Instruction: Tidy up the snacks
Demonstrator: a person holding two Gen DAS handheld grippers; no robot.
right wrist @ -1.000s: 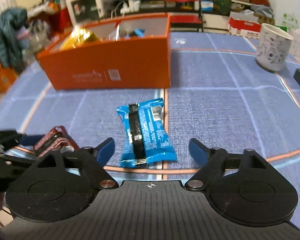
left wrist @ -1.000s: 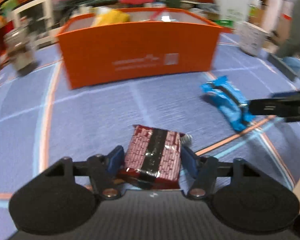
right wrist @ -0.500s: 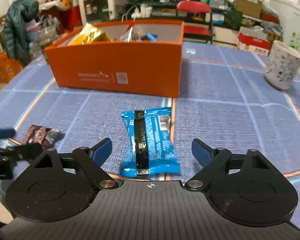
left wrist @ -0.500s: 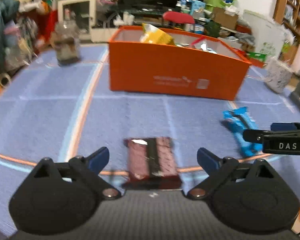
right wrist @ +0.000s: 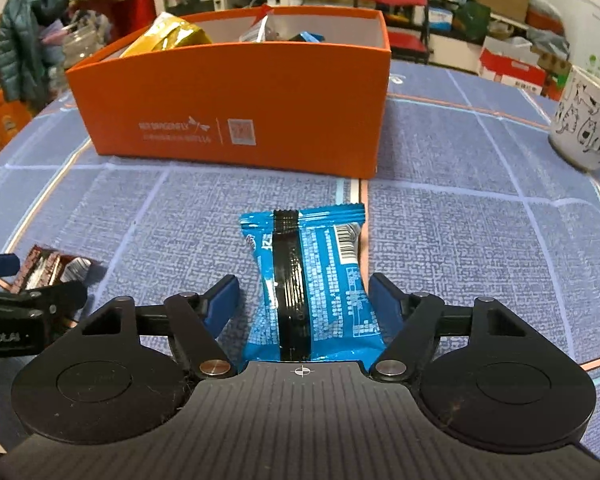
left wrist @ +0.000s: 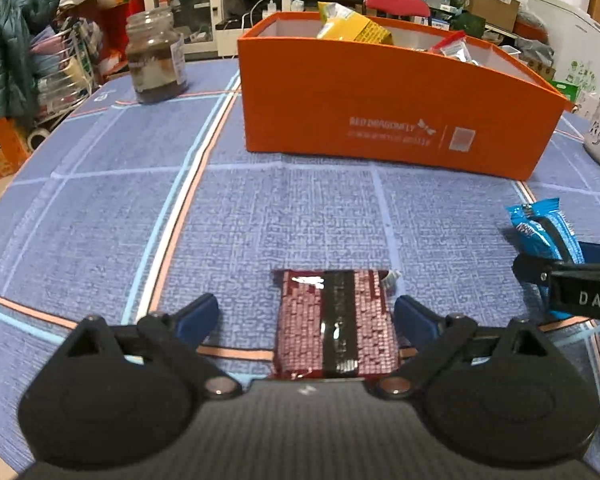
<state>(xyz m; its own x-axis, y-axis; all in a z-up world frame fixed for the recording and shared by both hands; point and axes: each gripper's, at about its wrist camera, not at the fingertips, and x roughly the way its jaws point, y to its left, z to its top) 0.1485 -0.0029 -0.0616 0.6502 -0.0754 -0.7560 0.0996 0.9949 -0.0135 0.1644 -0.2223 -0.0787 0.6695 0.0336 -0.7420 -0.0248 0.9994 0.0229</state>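
Closing right: my right gripper (right wrist: 302, 300) jaws narrow around the blue packet (right wrist: 312, 280), not yet pressing.
Left: left gripper (left wrist: 306, 316) jaws apart, red packet (left wrist: 336, 320) between.

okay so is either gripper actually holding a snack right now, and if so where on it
Neither holds anything yet. The left gripper stands open around the dark red snack packet; the right gripper is closing around the blue snack packet, pads not visibly pressing.

Bench (left wrist: 300, 216) lies bare from the left tongs (left wrist: 306, 314) toward 12 o'clock; orange box (left wrist: 380, 104) walls that lane; glass jar (left wrist: 156, 60) at 11 o'clock; right tongs (right wrist: 302, 298) have open cloth ahead, patterned mug (right wrist: 584, 124) at 2 o'clock.
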